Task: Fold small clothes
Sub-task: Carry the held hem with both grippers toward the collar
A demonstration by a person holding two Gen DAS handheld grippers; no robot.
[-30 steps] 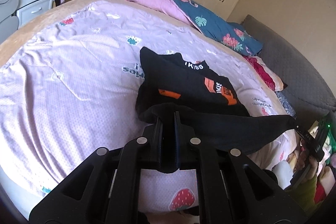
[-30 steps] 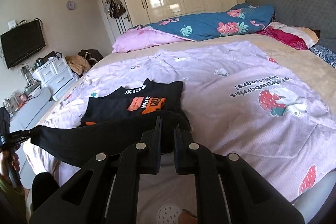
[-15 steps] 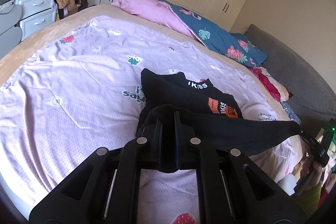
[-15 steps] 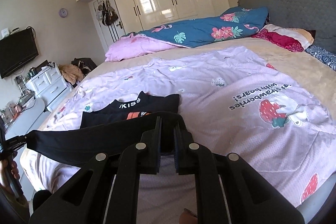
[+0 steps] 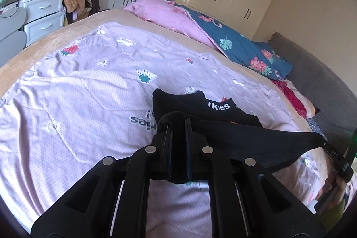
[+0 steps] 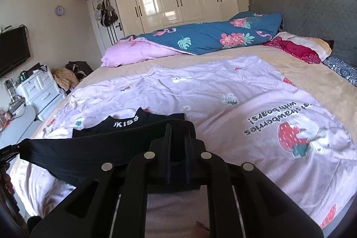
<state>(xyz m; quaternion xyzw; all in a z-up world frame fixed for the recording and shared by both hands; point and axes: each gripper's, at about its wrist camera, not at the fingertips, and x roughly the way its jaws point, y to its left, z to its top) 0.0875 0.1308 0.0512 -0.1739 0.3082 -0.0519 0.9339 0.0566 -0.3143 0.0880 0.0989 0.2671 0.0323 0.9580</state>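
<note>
As the hem rises over the bed (image 5: 67, 104), the left gripper (image 5: 178, 124) and right gripper (image 6: 178, 133) stay clamped on the black shirt (image 5: 256, 139); its print now lies covered; the fold is nearing the collar.

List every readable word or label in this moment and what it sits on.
"IKISS": collar of the black cotton garment.
"...strawberries with bears!": lilac printed quilt, upside down, first letters unclear.
"...ies": same quilt, left view, partly hidden.
Small lettering on the right hand-held gripper: too blurred.
</note>
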